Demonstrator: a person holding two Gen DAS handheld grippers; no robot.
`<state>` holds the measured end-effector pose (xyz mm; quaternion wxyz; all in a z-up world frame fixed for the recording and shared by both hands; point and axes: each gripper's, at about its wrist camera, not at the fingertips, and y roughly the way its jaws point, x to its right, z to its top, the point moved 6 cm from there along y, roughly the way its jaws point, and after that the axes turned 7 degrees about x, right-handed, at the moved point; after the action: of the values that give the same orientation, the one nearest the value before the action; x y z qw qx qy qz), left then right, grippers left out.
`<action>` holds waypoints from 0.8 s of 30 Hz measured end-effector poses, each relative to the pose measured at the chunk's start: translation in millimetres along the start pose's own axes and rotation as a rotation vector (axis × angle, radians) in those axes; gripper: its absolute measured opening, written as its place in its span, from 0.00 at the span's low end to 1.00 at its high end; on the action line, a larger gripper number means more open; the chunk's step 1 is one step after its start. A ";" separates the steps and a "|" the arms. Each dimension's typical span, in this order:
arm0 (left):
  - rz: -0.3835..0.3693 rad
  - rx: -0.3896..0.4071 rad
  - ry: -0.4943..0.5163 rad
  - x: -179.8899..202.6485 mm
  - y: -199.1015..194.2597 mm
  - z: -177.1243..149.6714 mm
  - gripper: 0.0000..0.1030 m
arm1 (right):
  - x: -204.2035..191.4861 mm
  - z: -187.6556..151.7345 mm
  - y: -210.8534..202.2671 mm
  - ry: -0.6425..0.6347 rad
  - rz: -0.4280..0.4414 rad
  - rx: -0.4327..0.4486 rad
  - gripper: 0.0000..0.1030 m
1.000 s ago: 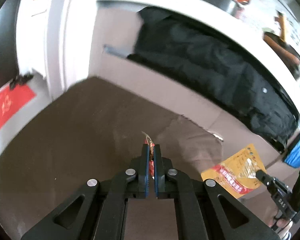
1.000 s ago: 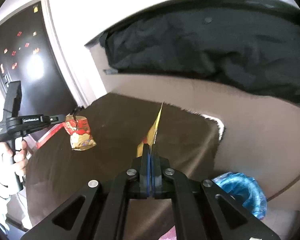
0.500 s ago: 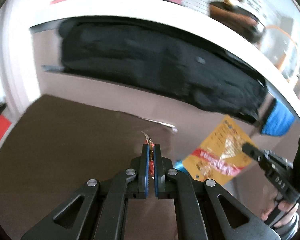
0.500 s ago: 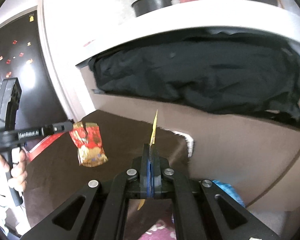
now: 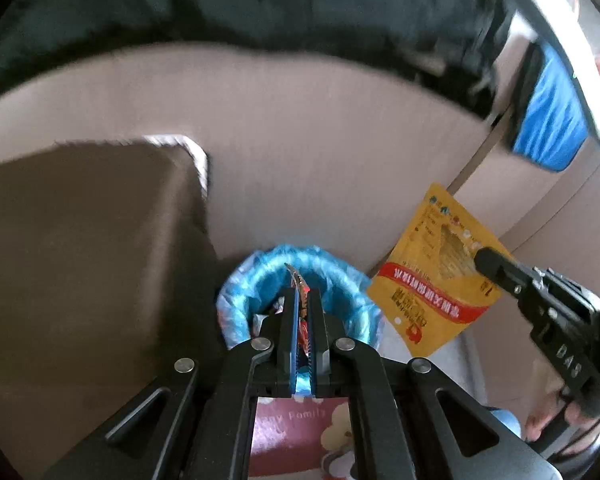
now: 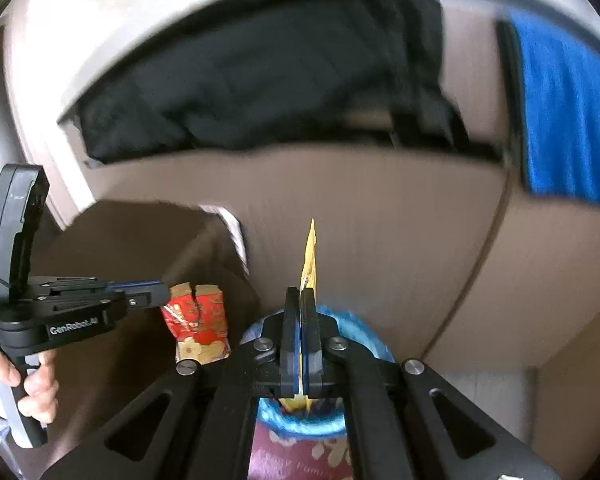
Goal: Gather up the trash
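My left gripper [image 5: 304,294] is shut on a crumpled red wrapper [image 5: 302,320] and hangs just above the mouth of a bin lined with a blue bag [image 5: 260,276]. In the right wrist view the left gripper [image 6: 165,293] holds the red wrapper [image 6: 198,322] left of the bin's blue rim [image 6: 366,326]. My right gripper [image 6: 301,293] is shut on a flat yellow packet [image 6: 310,258], seen edge-on above the bin. In the left wrist view the right gripper [image 5: 485,259] carries that yellow packet [image 5: 432,276] to the right of the bin.
A brown-covered surface [image 5: 80,248] ends at a corner just left of the bin. Behind it stands a beige panel [image 5: 320,140] with a black garment [image 5: 260,0] and a blue cloth [image 5: 552,112] hanging over it. The bin's body [image 5: 292,432] is dark red with print. A hand [image 6: 36,384] grips the left handle.
Both grippers have swung right and downward, from over the brown surface to the blue-lined bin. Each still holds its wrapper.
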<state>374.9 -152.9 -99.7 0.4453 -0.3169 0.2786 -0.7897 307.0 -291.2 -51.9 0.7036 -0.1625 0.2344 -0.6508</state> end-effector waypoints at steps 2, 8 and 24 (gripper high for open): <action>0.000 -0.048 0.002 2.4 26.8 -10.1 0.03 | 10.0 -16.5 18.6 0.012 -0.014 -0.035 0.01; 0.024 -0.161 0.003 6.1 87.4 -34.5 0.04 | 32.5 -60.8 75.6 0.094 0.000 -0.141 0.01; 0.144 -0.090 -0.014 -13.1 35.0 -48.3 0.34 | 27.1 -93.5 67.9 0.222 0.001 -0.218 0.15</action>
<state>362.5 -149.4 -159.5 0.4883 -0.3210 0.3328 -0.7401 314.6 -304.1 -169.6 0.6519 -0.1649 0.3799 -0.6353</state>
